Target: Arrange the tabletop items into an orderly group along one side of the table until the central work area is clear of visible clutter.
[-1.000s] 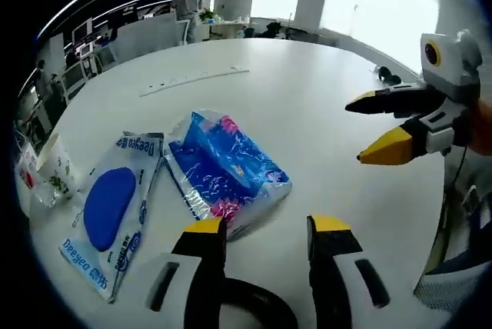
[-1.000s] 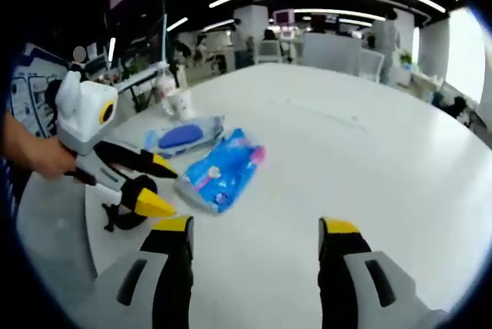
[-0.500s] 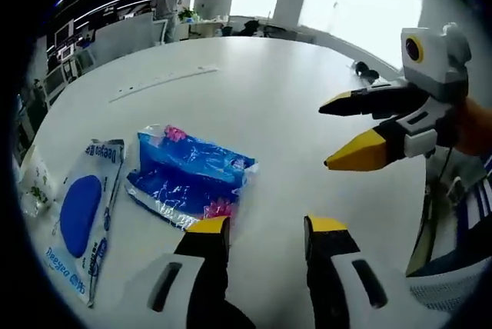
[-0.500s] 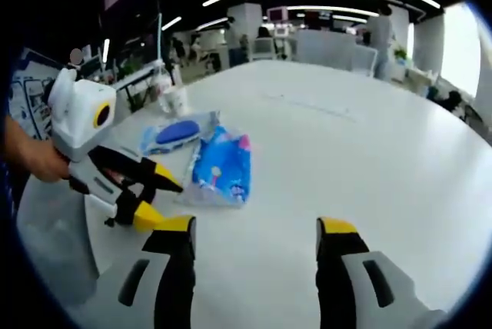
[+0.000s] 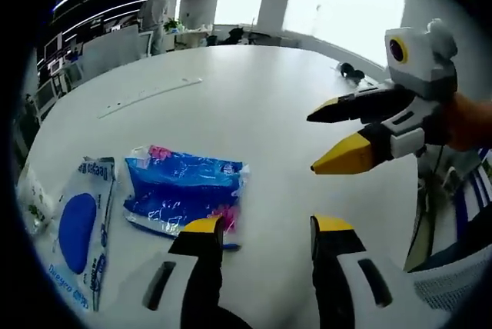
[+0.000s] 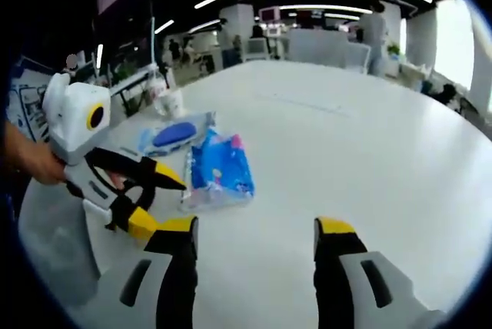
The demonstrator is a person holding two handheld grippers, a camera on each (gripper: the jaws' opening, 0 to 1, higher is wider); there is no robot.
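A blue floral tissue pack (image 5: 184,194) lies flat on the white table (image 5: 261,106), just ahead of my left gripper (image 5: 267,229), which is open and holds nothing. To its left lies a wet-wipes pack (image 5: 77,225) with a blue oval lid. In the right gripper view the tissue pack (image 6: 219,175) sits beside the wipes pack (image 6: 173,134), and the left gripper (image 6: 165,204) hovers open at the tissue pack's near left corner. My right gripper (image 6: 256,229) is open over bare table. It also comes into the left gripper view from the right (image 5: 315,143), above the table.
A paper cup (image 6: 171,102) and a clear bottle (image 6: 157,83) stand near the table edge beyond the wipes. A long white strip (image 5: 150,92) lies further out on the table, and a small black object (image 5: 350,73) sits near the far right edge. Office desks and chairs surround the table.
The tissue pack has turned from a diagonal lie to roughly parallel with the wipes pack. The left gripper has shifted along its near edge. Both cameras moved slightly.
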